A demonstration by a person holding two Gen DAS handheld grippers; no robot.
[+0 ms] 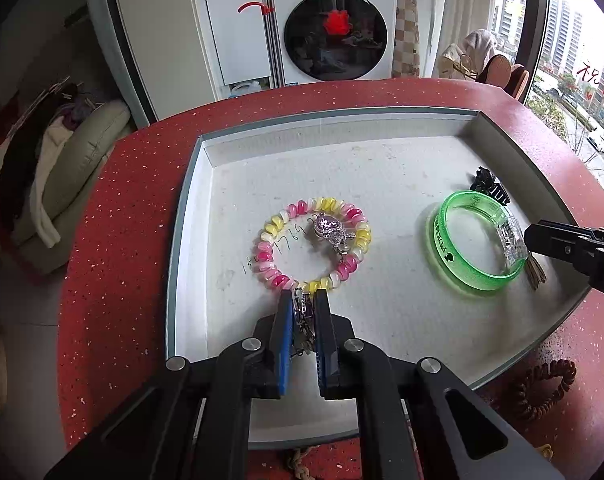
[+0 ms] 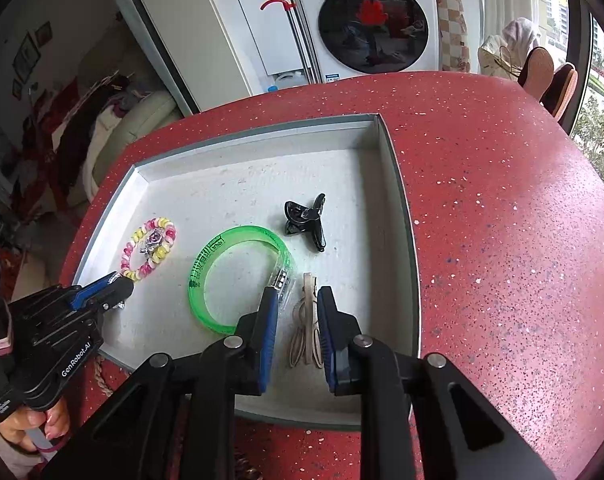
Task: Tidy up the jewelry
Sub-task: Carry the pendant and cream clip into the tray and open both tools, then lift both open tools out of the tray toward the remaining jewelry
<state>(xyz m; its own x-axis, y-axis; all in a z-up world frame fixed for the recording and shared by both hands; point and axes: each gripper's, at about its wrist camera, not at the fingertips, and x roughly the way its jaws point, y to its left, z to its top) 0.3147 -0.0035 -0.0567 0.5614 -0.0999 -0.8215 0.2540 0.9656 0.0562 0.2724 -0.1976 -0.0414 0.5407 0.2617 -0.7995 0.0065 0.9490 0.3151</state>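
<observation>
Metal chain piece (image 1: 303, 320): light, limp; left gripper (image 1: 304, 300) jaws clamp it. Right gripper (image 2: 294, 300) jaws parted, straddling tan clip (image 2: 308, 316).

A: The table (image 2: 502, 208) is red with tiny white specks. The tray (image 1: 302, 120) is white inside with a grey rim.

B: The bangle (image 2: 238, 276) is see-through green with black print. The spiral hair tie (image 1: 314, 244) goes pink, yellow and white.

A: The hair claw (image 2: 306, 220) is shiny black. The hair clip (image 2: 308, 320) is tan. The finger pads (image 2: 268, 340) are blue.
</observation>
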